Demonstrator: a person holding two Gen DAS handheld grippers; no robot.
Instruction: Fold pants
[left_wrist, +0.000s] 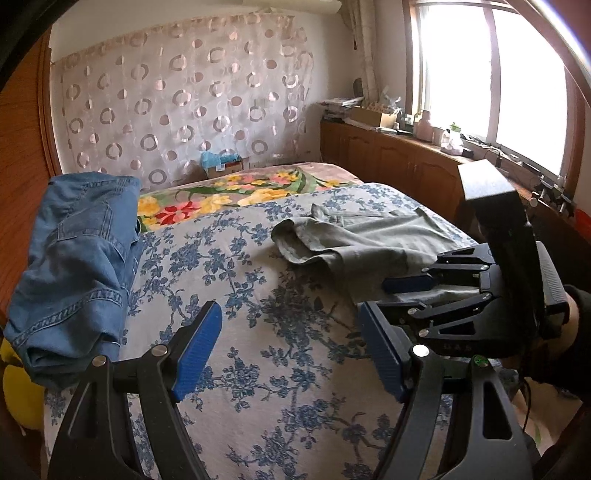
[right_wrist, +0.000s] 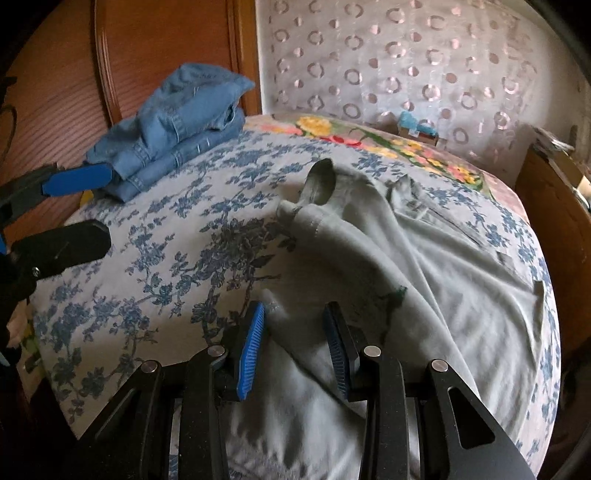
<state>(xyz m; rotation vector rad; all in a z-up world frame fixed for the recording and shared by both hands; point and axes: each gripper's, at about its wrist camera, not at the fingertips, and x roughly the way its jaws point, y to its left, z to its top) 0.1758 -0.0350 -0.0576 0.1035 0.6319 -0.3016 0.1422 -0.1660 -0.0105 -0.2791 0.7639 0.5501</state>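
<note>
Nearest, by the bed's near edge: right claw (right_wrist: 293, 347) sits low over the near end of the grey-green pants (right_wrist: 424, 258), jaws part-open w/ cloth bunched between them; pads don't look pressed on it, though blur leaves that unsure. Left claw (left_wrist: 291, 350) hangs wide open over bare floral bedsheet (left_wrist: 258, 406), nothing in it, twd the near-left part of the bed.

Progress, judged: early. Grey-green pants lie spread & rumpled from the near edge twd the bed's right side, legs splayed, no fold made yet. Folded blue jeans (left_wrist: 74, 266) stacked at the left edge look done already. Left to do: grip, straighten, lay leg on leg, fold lengthwise.

Pose: both claws tilt down at the mattress; right one held in a dark sleeve (left_wrist: 576, 332), angled in from the right, left one beside it, apart from the pants.

Farther: flowered blanket (left_wrist: 240, 195) across the far edge.
</note>
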